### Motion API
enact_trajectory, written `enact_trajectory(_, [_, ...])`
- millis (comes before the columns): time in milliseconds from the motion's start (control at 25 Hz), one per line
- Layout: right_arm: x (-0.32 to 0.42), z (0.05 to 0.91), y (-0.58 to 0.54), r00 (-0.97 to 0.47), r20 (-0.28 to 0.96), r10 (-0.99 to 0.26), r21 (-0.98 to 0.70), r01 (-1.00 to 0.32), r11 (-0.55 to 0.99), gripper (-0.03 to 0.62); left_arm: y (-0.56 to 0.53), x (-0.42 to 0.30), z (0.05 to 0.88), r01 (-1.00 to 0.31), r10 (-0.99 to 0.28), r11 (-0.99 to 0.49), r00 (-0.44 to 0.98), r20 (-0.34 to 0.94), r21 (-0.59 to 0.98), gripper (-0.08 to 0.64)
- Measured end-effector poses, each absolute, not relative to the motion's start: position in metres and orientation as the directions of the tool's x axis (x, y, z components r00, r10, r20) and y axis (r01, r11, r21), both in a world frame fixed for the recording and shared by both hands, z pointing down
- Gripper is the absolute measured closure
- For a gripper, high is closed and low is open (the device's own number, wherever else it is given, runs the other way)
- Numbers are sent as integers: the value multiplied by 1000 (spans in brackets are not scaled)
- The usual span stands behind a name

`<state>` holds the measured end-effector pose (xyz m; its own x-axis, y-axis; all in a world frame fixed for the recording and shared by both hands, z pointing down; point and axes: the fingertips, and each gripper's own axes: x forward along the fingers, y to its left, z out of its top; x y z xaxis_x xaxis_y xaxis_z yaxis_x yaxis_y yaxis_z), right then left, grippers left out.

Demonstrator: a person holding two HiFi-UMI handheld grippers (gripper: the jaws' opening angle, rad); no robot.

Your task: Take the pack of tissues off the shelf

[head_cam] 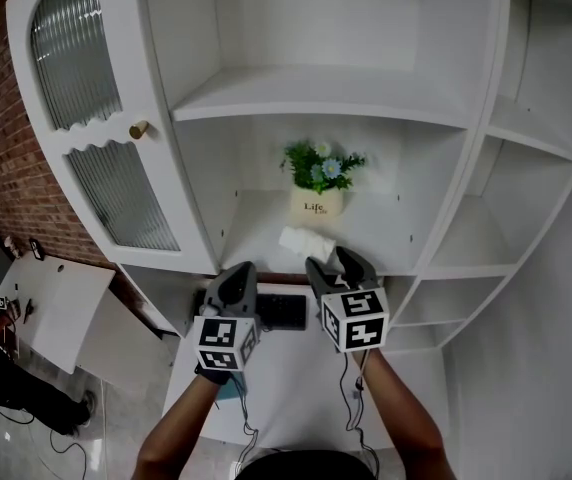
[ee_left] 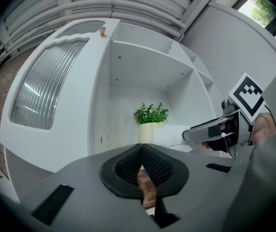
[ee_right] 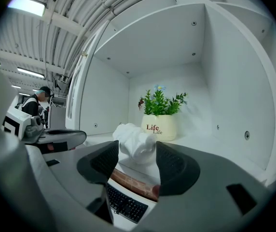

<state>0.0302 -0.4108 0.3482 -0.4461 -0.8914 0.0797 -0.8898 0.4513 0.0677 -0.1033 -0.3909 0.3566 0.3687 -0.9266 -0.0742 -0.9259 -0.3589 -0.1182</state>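
While the soft white crumpled pack of tissues [head_cam: 304,240] [ee_right: 135,141] lies just before the cream ceramic plant pot [head_cam: 317,204] [ee_right: 158,127], the grey right gripper [head_cam: 331,261] [ee_right: 137,161] (jaws wide, empty) seems mid-reach; next it must straddle the pack and close.

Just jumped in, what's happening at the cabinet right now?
A person is working two handheld grippers at a white cabinet. The right gripper is open, its jaws either side of the tissue pack on the shelf, in front of a potted plant, not yet gripping it. The left gripper is shut and empty, held level alongside.
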Motion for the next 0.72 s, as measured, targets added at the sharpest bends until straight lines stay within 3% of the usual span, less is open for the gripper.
enact_trajectory(720, [36,347,-414,-403,69,-913,93,-908,408,446,-383,-108,364,-922,-923,-371,379,-67,-106,545])
